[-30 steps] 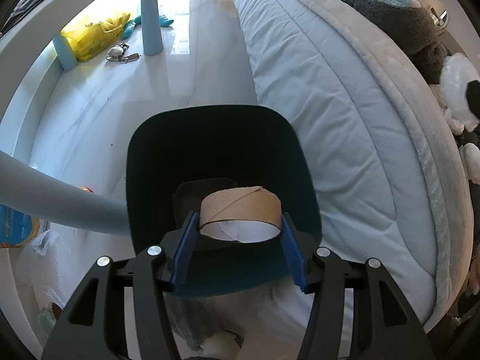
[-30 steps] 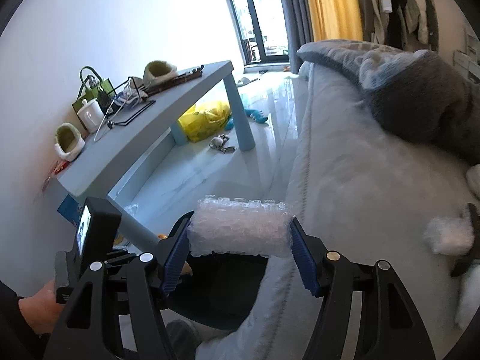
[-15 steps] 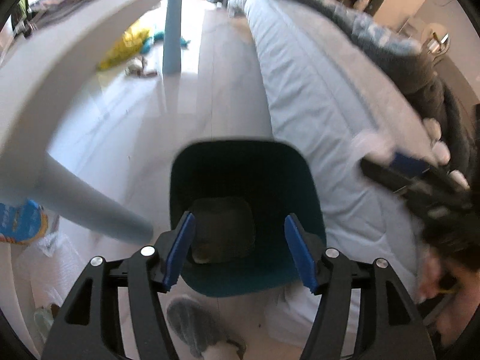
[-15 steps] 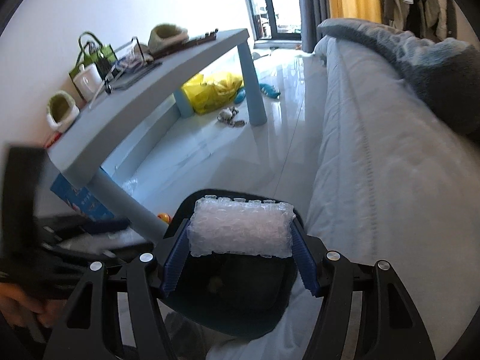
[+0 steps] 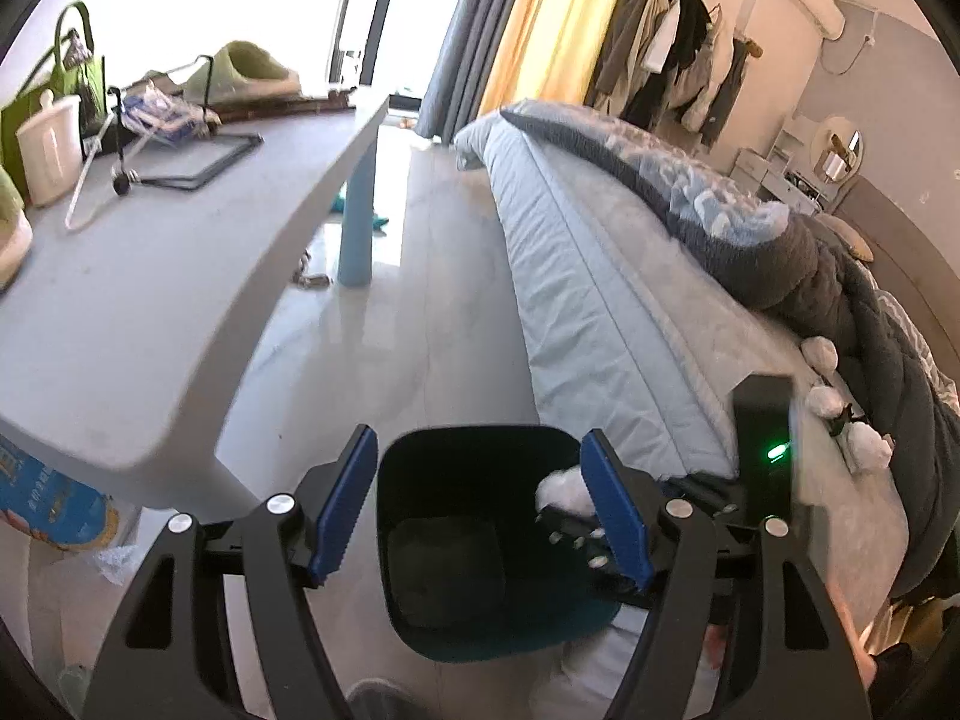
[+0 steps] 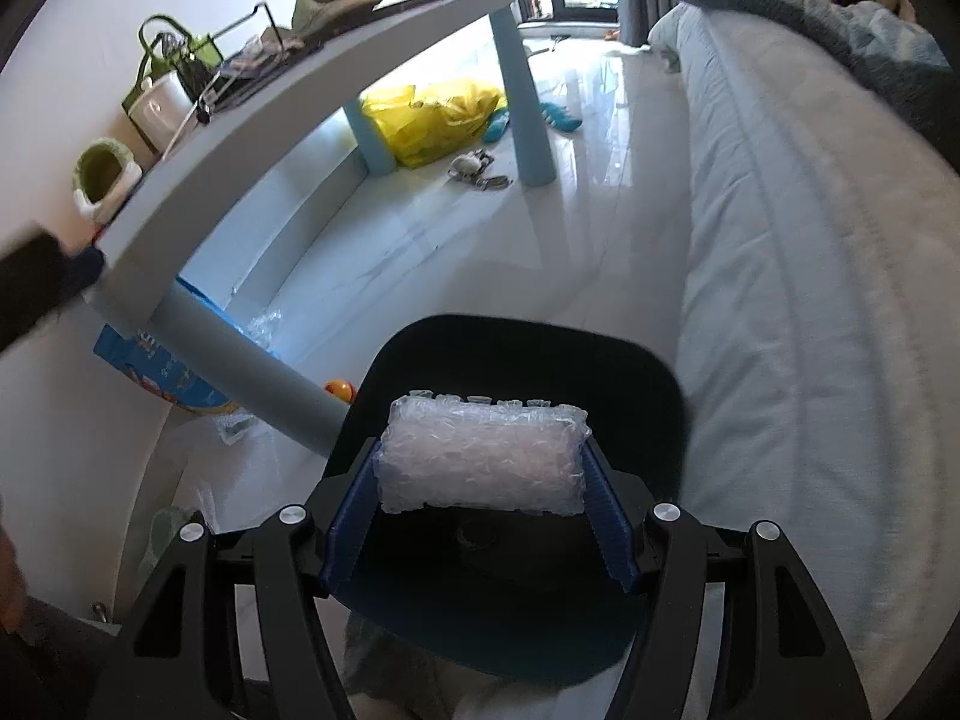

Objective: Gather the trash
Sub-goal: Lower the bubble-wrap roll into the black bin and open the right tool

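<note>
A dark teal trash bin stands on the floor between the bed and the table; it also shows in the right wrist view. My left gripper is open and empty, raised well above the bin. My right gripper is shut on a wad of bubble wrap and holds it right over the bin's mouth. A dim round shape lies on the bin's bottom. In the left wrist view the right gripper shows at the bin's right rim, with a bit of the white wrap.
A grey-blue table with clutter stands at the left, its leg close to the bin. The bed with a grey blanket runs along the right. A yellow bag, keys and a blue box lie on the floor.
My left gripper let go of the cardboard tape roll over the bin, then rose and tilted up. My right gripper carried the bubble wrap from beside the bed to over the bin.
</note>
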The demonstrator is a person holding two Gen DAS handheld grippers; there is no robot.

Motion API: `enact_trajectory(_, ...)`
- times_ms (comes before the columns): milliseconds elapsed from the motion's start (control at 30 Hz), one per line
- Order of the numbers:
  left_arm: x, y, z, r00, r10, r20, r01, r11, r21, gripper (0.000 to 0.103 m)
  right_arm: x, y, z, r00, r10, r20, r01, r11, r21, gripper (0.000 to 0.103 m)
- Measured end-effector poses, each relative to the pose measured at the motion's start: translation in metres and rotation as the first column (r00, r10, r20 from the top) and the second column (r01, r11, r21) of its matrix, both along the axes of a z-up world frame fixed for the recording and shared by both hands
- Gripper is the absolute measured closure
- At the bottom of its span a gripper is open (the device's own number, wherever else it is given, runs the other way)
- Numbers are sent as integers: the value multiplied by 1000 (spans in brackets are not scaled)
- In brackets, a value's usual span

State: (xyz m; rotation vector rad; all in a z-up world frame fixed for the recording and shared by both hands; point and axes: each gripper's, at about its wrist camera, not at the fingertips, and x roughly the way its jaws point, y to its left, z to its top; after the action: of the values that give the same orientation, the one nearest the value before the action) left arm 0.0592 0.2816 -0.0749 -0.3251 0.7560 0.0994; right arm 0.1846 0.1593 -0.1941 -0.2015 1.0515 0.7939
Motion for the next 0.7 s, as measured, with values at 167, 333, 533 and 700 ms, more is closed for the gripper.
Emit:
enact_trajectory(167, -10, 4, 9, 999, 20, 46, -19, 1000, -6, 29, -5, 20, -23, 999, 28, -33, -30, 998, -46, 37)
enact_trajectory(333, -16, 7, 15, 997, 25, 74, -24, 1000, -17, 28, -10, 33, -43, 997, 48, -53, -52, 994, -95, 37)
enact_trajectory(533, -22, 11, 31, 991, 41, 124, -37, 999, -38, 28, -14, 38, -55, 997, 58, -57, -65, 989, -129, 37)
enact_trajectory(700, -27, 12, 40, 986, 52, 159, -49, 998, -26, 28, -14, 40, -59, 997, 52, -53, -60, 988, -140, 26)
